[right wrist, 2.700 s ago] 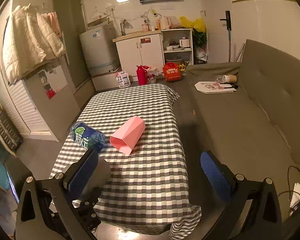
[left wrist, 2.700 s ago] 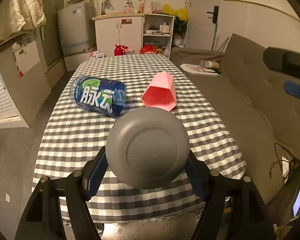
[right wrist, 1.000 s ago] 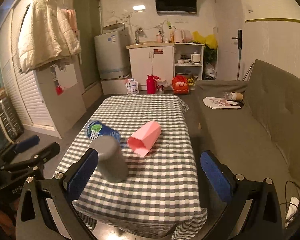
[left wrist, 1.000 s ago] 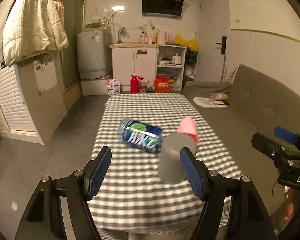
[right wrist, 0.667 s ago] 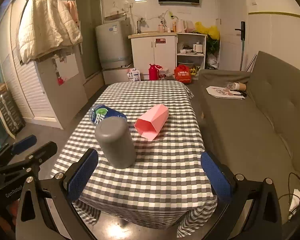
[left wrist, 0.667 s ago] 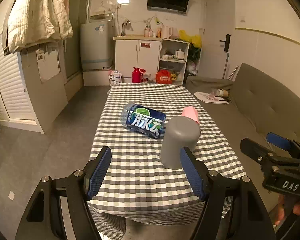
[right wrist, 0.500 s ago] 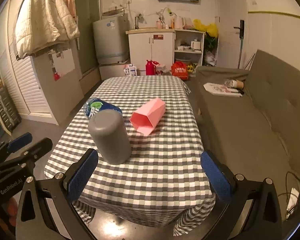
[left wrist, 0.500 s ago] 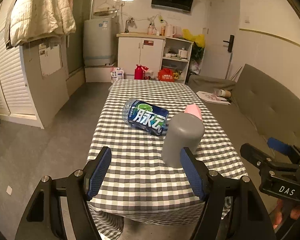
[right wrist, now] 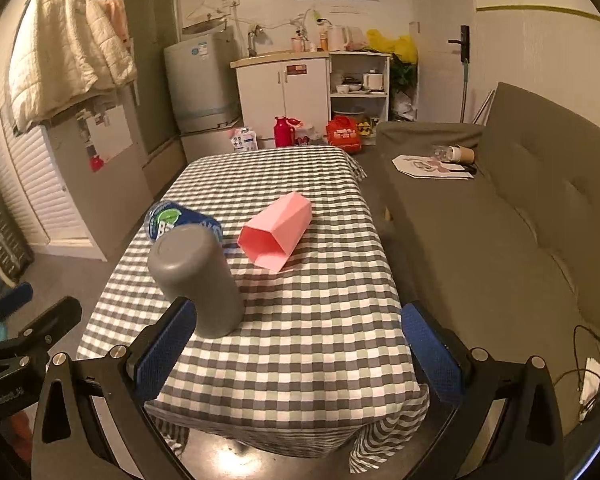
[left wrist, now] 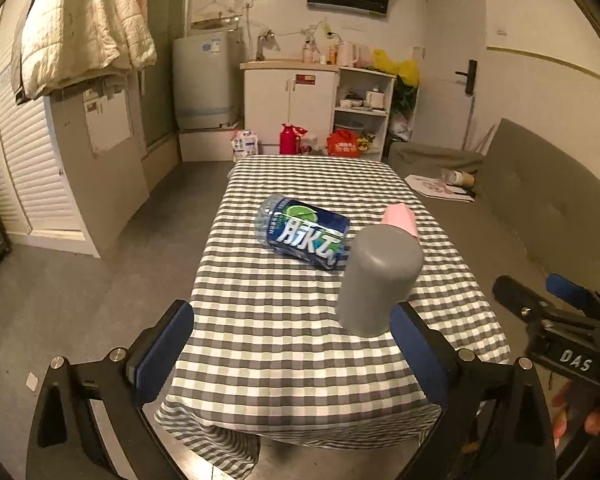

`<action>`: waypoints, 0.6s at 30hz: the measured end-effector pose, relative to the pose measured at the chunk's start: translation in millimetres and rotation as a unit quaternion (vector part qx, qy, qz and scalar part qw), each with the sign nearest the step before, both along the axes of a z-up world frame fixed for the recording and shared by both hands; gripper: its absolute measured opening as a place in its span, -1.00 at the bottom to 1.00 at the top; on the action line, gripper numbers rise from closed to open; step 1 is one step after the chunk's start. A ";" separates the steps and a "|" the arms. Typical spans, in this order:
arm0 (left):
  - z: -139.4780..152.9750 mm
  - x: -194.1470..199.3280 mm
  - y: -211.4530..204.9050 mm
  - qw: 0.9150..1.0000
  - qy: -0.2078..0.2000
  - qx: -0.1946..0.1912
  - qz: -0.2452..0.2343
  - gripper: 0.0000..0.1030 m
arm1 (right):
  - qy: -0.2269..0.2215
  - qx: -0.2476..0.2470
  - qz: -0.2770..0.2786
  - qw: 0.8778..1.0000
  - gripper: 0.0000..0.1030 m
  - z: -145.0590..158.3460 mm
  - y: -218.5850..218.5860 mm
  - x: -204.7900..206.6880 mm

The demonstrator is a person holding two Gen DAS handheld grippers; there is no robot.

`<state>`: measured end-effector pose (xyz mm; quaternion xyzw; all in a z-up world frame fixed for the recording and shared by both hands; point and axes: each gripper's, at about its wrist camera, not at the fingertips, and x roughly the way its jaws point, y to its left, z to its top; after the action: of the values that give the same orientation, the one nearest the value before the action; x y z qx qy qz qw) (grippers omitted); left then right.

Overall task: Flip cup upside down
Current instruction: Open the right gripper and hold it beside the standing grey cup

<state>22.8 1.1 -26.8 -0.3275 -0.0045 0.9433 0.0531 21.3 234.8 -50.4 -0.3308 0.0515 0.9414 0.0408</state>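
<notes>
Near the surface's (right wrist: pixel 320 344) front edge, grey cup (right wrist: pixel 198 280) stands inverted — both claws, left (left wrist: pixel 290 354) and right (right wrist: pixel 298 354), spread and empty, could knock it over.

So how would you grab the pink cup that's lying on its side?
Probably by its flat sides, near the middle. The pink cup lies tipped over on the checked table, mouth facing the near edge. I'd bring the open right gripper from the near, sofa side, since the blue bottle and grey cup crowd the other side.
</notes>
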 end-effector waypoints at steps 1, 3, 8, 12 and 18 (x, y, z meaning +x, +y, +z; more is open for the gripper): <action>0.1 -1.4 -2.9 1.000 0.000 0.000 0.005 0.97 | 0.002 -0.003 -0.001 1.000 1.00 1.1 1.4 -0.8; 0.8 -2.7 -7.4 1.000 0.005 0.005 0.014 0.97 | 0.006 -0.004 -0.001 1.000 1.00 2.0 2.1 -1.3; 3.6 -2.0 -8.5 0.999 0.026 -0.018 0.021 0.97 | 0.022 0.008 0.000 1.000 1.00 5.0 -2.6 -2.5; 4.0 -2.3 -10.7 0.999 0.028 -0.019 0.021 0.97 | 0.028 0.022 0.007 0.999 1.00 5.6 -9.1 -3.9; 5.6 -4.2 -15.1 0.999 0.024 -0.005 0.021 0.97 | 0.028 0.031 0.020 0.999 1.00 5.0 -16.5 -3.5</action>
<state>18.5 -14.0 -21.2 -0.3045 -0.0052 0.9520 0.0319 17.8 218.3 -45.4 -0.3039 0.0165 0.9520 0.0313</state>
